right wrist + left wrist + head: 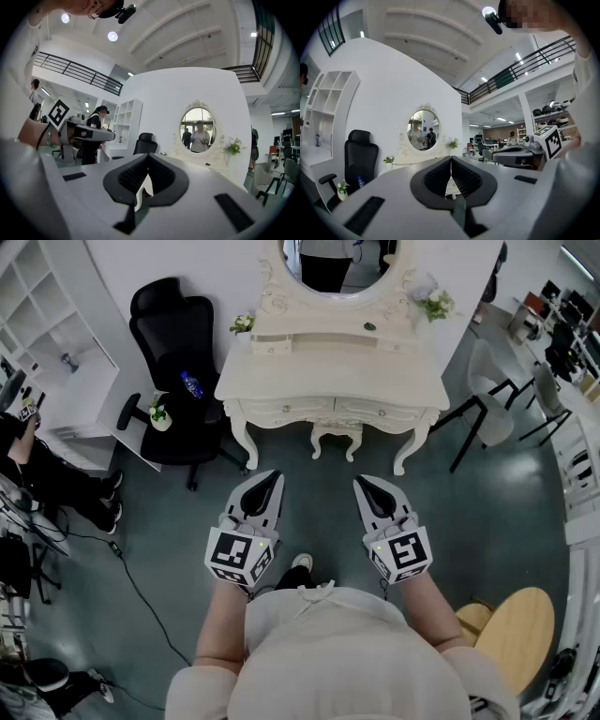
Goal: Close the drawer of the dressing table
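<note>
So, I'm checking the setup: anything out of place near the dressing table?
A bottle lies on the seat of the black office chair, left of the dressing table. Nothing else stands out.

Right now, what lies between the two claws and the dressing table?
Head view: only bare grey floor separates left claw, right claw and dressing table, with its white stool tucked underneath.

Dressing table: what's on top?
Oval mirror, flower pot at left, flowers at right, small dark item on the raised shelf. Tabletop under that shelf is covered.
</note>
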Tool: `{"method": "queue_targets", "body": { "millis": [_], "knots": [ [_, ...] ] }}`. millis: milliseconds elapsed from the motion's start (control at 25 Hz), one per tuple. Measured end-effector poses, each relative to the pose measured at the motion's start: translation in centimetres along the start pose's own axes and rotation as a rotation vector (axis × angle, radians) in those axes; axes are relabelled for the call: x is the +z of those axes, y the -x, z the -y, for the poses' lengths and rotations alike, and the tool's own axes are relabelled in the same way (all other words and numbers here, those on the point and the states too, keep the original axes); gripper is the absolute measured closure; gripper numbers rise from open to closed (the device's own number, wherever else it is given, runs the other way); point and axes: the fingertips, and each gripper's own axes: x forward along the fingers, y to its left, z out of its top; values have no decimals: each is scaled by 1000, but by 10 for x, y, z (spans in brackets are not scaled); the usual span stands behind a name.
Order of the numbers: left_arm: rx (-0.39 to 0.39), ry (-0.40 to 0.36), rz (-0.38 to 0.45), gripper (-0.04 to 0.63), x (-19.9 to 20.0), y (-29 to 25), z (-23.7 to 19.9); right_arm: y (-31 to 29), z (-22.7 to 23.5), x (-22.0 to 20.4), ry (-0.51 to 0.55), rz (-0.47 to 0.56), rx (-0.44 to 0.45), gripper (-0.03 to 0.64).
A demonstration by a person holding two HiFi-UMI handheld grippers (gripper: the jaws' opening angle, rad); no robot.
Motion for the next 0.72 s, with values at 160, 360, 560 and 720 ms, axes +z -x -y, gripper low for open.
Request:
{"method": "queue_targets", "body": {
  "millis": [160, 360, 560, 720],
  "knots": [
    [6, 7, -3, 577, -1, 5, 2, 5, -3, 1, -1, 1, 4, 615],
    [14, 8, -15, 577, -3, 11, 8, 11, -5, 3, -8, 14, 14, 615],
    [14, 17, 11, 577, -4, 16, 15, 16, -7, 0, -31, 35, 13, 612],
    [54, 105, 99, 478, 5, 18, 8, 13, -2, -3, -34, 47, 10, 611]
  ]
}}
